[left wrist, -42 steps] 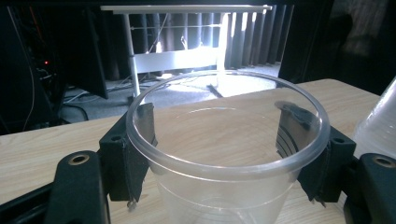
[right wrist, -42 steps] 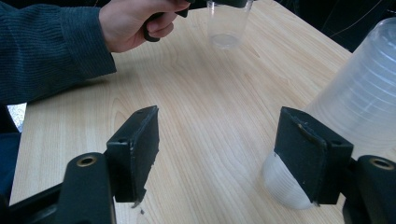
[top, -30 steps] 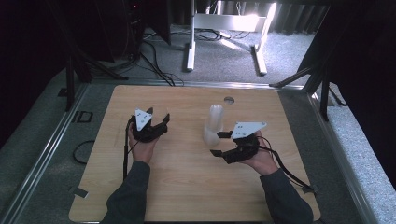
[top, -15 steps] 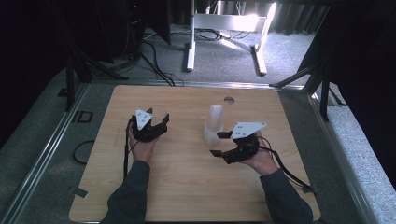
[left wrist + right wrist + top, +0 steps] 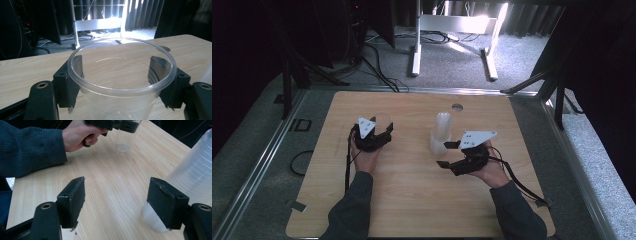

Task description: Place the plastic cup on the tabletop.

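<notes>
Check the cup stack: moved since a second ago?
No. The cup stack stands at the same spot just below the table's round hole in the high view.

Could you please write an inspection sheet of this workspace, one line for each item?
Surface: light wooden table, with a round hole near the far edge.
Job's things: one clear plastic cup between the left jaws; a stack of cups stands upside down near the middle.
Clutter: nothing seen.
Tongs: left tongs shut on the clear plastic cup; right tongs open, with nothing between the jaws, beside the stack's base.
Cables: one trails from each of the tongs; more lie on the floor behind the table.
Surroundings: grey carpet, a white stand, dark curtains.
</notes>
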Tool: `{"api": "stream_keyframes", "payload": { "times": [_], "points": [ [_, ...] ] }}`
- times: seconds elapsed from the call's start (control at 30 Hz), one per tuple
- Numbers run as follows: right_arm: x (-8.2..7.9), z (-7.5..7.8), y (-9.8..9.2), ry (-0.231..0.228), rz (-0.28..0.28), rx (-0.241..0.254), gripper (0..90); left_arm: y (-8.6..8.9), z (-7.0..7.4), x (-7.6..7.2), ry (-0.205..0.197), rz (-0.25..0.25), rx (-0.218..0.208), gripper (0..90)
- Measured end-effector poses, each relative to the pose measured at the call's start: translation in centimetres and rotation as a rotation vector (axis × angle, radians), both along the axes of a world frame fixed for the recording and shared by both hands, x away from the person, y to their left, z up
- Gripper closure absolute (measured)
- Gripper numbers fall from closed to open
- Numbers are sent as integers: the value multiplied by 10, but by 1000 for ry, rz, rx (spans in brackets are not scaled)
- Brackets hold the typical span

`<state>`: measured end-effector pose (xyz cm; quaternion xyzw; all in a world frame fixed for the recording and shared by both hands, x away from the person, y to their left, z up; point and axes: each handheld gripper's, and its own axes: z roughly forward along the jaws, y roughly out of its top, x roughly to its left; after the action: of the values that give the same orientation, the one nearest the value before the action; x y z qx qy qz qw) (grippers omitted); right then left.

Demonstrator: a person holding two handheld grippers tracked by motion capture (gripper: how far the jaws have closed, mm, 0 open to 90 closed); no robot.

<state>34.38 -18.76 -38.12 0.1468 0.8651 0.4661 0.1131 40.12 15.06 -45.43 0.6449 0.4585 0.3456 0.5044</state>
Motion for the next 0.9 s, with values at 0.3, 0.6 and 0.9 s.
{"api": "stream_keyframes", "payload": {
  "times": [0.3, 0.6, 0.9],
  "points": [
    [0, 1, -1, 1, -1, -1, 302, 0, -4, 3, 8, -1, -2, 287],
    [0, 0, 0, 3, 0, -1, 302, -2, -9, 6, 13, -6, -6, 285],
    [0, 2, -2, -1, -2, 1, 301, -3, -14, 10, 31, 4, -6, 285]
  ]
}}
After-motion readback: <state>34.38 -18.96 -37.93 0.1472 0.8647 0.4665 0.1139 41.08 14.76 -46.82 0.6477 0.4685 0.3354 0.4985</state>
